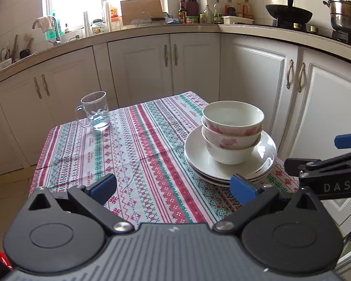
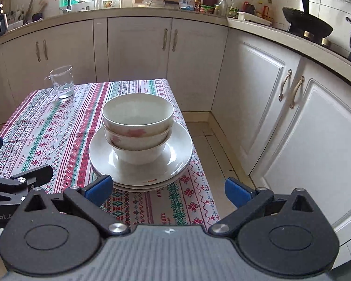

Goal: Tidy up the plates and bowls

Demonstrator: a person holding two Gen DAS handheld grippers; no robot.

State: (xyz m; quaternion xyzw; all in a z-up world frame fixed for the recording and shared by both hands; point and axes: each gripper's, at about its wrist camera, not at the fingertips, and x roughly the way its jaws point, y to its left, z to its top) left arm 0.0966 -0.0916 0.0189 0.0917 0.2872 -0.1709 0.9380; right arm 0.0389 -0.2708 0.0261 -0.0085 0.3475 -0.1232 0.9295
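From the left wrist view, the bowls [image 1: 232,132] are sitting nested, three high, on the stack of plates [image 1: 264,154] at the right side of the bench [image 1: 133,154], close to its edge. The left gripper [image 1: 173,188] is hanging above the near part of the striped cloth with its jaws spread wide and nothing between them, pointing downward at a slant toward the bench. Its right finger is overlapping the plates' rim in the picture; whether it is touching I cannot tell. A glass mug [image 1: 94,110] is standing well apart at the far left corner.

From the right wrist view, the right gripper [image 2: 168,190] is likewise gaping wide and empty, angled down, with the plates [image 2: 180,159] just ahead of its left finger. As the stack is overhanging near the bench edge, a careless nudge could be sliding it off or tipping the bowls [image 2: 138,126].
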